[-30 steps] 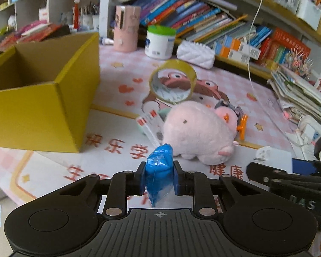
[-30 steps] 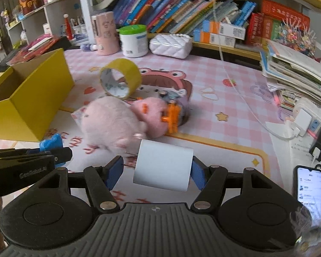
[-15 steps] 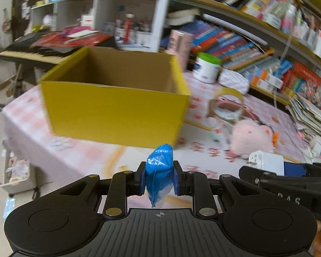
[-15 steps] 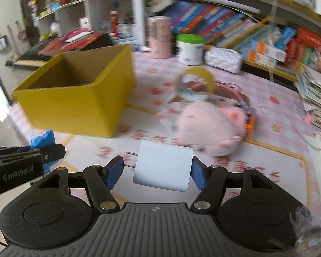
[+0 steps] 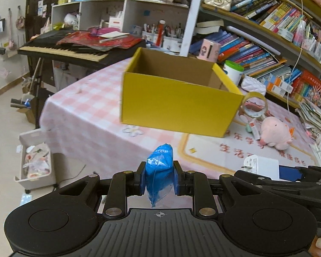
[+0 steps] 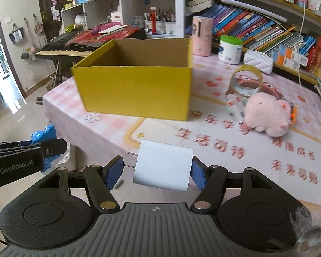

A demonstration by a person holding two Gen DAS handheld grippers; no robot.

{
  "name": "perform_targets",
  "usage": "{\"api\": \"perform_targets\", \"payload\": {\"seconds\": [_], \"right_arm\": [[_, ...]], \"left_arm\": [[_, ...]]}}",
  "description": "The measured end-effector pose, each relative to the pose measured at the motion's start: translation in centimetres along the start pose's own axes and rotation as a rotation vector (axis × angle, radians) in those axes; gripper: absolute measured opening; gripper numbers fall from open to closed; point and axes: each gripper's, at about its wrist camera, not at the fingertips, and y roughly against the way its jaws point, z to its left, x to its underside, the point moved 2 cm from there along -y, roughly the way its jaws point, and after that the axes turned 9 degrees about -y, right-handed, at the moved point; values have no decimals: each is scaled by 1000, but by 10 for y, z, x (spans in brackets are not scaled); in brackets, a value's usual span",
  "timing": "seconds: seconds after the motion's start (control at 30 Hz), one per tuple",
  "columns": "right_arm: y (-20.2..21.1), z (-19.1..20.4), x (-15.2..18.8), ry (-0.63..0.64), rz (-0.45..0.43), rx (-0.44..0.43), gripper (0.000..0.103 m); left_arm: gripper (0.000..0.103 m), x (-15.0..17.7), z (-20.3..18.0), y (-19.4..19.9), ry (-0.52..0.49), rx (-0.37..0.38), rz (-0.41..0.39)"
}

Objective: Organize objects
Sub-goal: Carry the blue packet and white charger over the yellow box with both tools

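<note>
left view
change: a second ago the pig [image 5: 275,131] filled the view close ahead; now the box [image 5: 177,105] sits centred and farther off, so both claws have backed away from the clutter and swung toward it.
left claw [image 5: 159,178]: pinching a blue bag [image 5: 159,169], held off the table edge.
box: open top, brown inside; what shows of the inside looks bare, floor hidden.

right view
change: view swung from the pig [image 6: 265,114] to the box [image 6: 137,90].
right claw [image 6: 156,172]: clamped on a white plug [image 6: 163,165], prongs pointing left, short of the box.
meaning: likely carrying both items over to drop in.
left out: tape [image 6: 247,82] and pig lie right of the box.
</note>
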Motion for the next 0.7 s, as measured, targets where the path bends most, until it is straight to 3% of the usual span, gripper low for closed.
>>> {"api": "perform_targets", "payload": {"seconds": [0.3,0.7], "right_arm": [[6,41,13,28,2,-17,64],[-3,45,11,37,28,10,64]], "left_arm": [[22,11,33,18,20,-4,-21],[22,14,39,7,37,35,1]]}}
